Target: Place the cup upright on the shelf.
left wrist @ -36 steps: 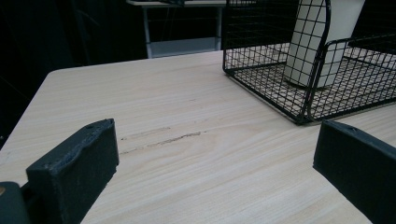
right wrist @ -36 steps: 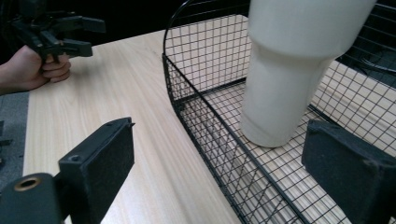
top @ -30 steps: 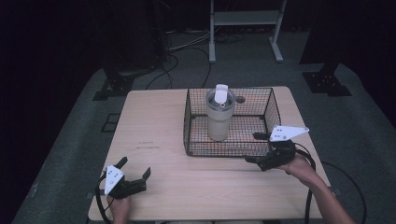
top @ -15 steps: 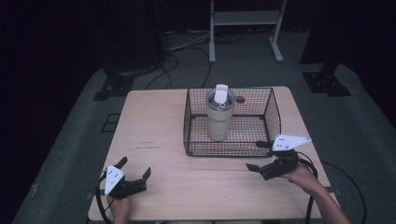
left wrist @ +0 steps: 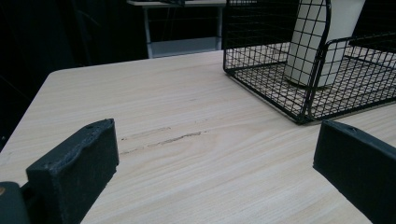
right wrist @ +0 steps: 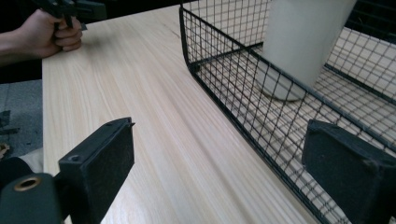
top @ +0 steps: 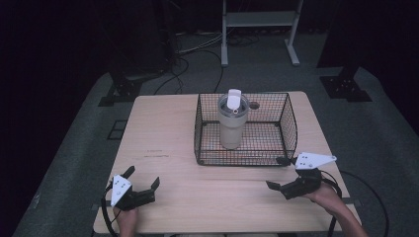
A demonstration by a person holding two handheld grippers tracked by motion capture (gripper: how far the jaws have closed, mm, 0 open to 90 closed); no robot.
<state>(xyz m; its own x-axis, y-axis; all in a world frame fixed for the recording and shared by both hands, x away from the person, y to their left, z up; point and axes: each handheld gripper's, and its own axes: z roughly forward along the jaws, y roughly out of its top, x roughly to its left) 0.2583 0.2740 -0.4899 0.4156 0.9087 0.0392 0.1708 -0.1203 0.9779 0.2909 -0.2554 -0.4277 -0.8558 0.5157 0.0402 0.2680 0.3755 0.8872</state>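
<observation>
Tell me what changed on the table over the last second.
The right tool drew back from the basket's front right corner toward the table's near edge, open and empty. Nothing was gripped or released. The left tool, the wire basket and the tumbler standing in it stayed put.

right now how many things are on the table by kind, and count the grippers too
wire basket: 1
tumbler with lid, standing upright inside the basket: 1
grippers, left gripper and right gripper, both with fingers apart and holding nothing: 2
total: 4
</observation>
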